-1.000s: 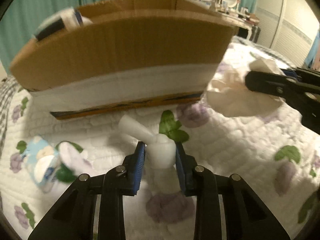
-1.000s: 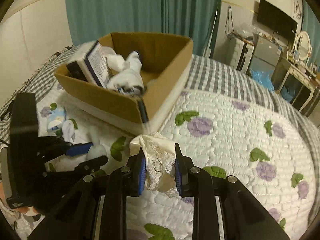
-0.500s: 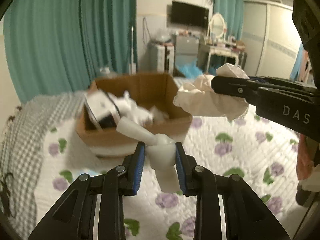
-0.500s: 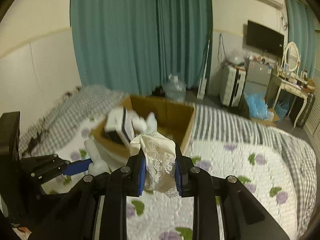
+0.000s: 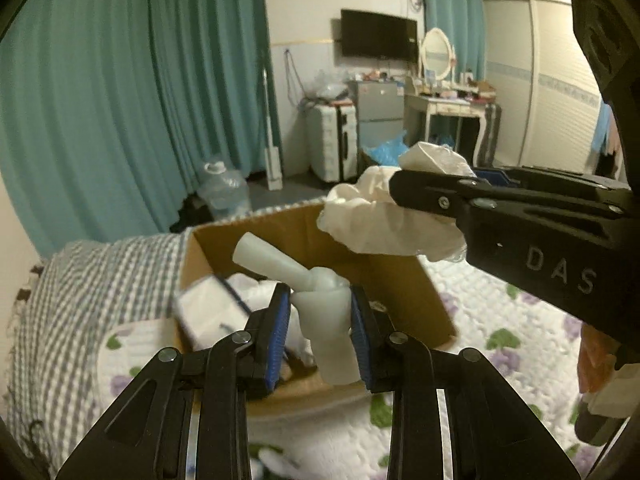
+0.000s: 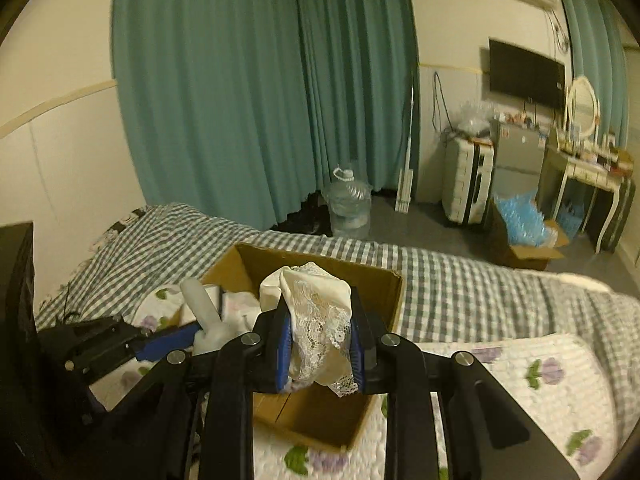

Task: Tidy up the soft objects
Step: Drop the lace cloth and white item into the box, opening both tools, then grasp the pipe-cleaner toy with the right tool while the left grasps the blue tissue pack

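Observation:
My left gripper (image 5: pixel 320 340) is shut on a white rolled sock (image 5: pixel 316 304) and holds it over the open cardboard box (image 5: pixel 420 292) on the bed. My right gripper (image 6: pixel 320 344) is shut on a cream lace cloth (image 6: pixel 316 312) above the same box (image 6: pixel 380 288). In the left wrist view the right gripper (image 5: pixel 404 188) enters from the right with the cloth (image 5: pixel 380 220) bunched in it. In the right wrist view the left gripper (image 6: pixel 188 332) shows at the left with the sock (image 6: pixel 204 316). The box holds white soft items and a white packet (image 5: pixel 212 316).
The box sits on a quilt with purple flowers (image 6: pixel 540 376) and a grey checked blanket (image 6: pixel 460 292). Beyond the bed are teal curtains (image 6: pixel 260 100), a water jug (image 6: pixel 348 208), a suitcase (image 6: pixel 464 176) and a dressing table (image 6: pixel 592 168).
Both grippers have risen from the quilt beside the box to above it, each still holding its item. The view now looks down into the box.

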Demonstrator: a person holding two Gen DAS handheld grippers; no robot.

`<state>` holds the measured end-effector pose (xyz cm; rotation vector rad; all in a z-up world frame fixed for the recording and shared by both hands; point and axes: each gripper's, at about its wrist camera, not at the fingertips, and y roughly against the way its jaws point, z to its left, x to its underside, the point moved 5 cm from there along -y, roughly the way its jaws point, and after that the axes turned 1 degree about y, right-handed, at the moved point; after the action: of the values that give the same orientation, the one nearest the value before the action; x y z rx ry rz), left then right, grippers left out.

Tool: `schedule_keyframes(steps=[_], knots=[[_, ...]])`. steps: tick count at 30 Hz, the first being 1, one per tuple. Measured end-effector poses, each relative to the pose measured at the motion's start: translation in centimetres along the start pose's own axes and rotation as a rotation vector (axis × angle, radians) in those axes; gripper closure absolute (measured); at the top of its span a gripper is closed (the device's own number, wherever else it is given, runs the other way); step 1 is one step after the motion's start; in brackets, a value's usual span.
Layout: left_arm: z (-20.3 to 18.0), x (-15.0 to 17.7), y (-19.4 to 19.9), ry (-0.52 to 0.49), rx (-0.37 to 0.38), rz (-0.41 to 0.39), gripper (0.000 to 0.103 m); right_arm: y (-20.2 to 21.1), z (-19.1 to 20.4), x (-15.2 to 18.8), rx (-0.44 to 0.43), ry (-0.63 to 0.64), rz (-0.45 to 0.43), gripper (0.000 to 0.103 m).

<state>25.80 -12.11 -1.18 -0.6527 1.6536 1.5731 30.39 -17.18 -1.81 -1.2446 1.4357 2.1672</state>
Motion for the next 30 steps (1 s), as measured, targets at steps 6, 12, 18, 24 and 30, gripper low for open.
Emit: schedule_keyframes(steps=[6,12,18,24,30], knots=[[0.4,0.7,-4.3,-0.056,-0.008,0.010,0.070,-5.0,-2.3,1.0,-0.021,-0.072,0.020,0.079],[0.8,0.8,-5.7,-0.078,-0.087,-0.006,0.031,-5.4,-2.6,1.1,-0.023,-0.076,0.020,0.041],[1.7,0.7,-3.0,-0.063,-0.098,-0.018,0.030,-2.2,-2.5,0.3,0.000,-0.102,-0.012,0.028],[3.5,-0.5,5.3,-0.049,-0.129,-0.108,0.025,4.4,0.2,-0.8,0.036,-0.067,-0.050,0.015],[5.4,-1.5,15.3,-0.042,-0.141,-0.236,0.011,11.8,6.0,-1.3,0.049,0.017,-0.084,0.006]])
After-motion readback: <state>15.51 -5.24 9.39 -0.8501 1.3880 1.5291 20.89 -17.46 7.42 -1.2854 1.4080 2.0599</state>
